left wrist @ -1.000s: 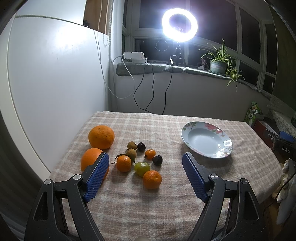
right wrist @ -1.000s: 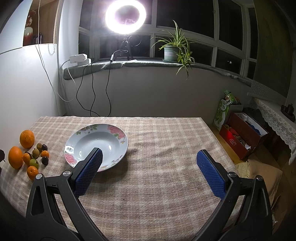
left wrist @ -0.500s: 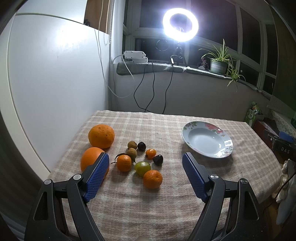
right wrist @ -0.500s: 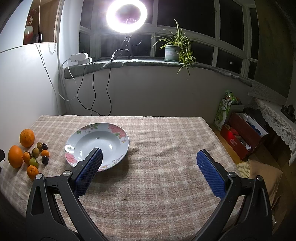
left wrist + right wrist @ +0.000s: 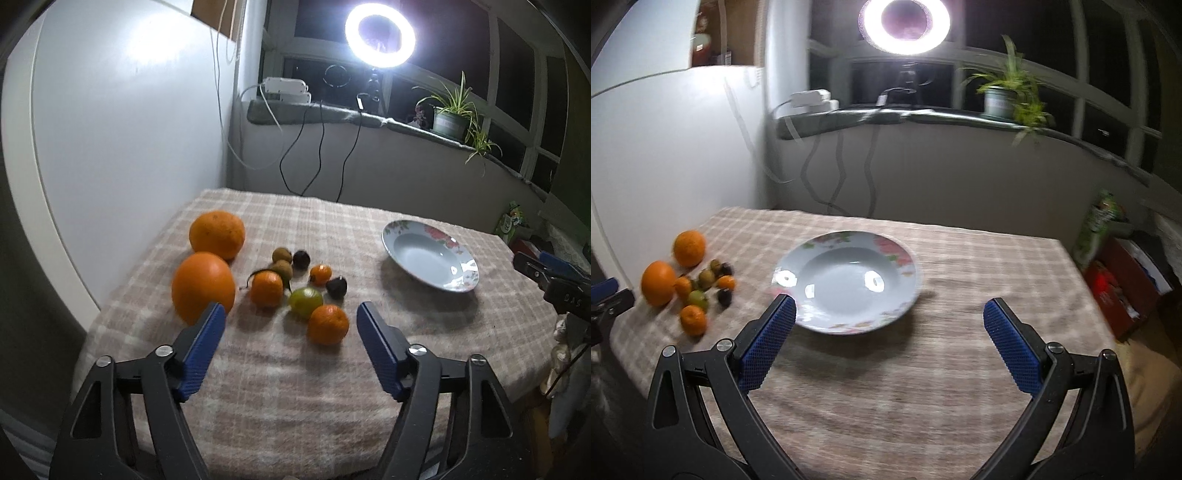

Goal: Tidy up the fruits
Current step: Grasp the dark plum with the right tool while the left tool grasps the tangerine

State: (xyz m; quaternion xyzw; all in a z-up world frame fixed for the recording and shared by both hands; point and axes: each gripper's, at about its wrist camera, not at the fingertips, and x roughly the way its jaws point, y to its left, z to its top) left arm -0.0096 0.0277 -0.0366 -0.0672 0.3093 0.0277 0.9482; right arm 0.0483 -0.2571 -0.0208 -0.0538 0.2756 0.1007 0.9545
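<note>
Two large oranges (image 5: 217, 234) (image 5: 203, 286) sit touching at the left of the checked-cloth surface (image 5: 295, 376). Beside them clusters smaller fruit: three small mandarins (image 5: 266, 289) (image 5: 320, 274) (image 5: 328, 325), a green citrus (image 5: 305, 302), two brown kiwi-like fruits (image 5: 281, 255) (image 5: 282, 268) and two dark ones (image 5: 301, 259) (image 5: 337, 287). Well apart to the right lies an empty, floral-rimmed white plate (image 5: 458, 284), upright.
</note>
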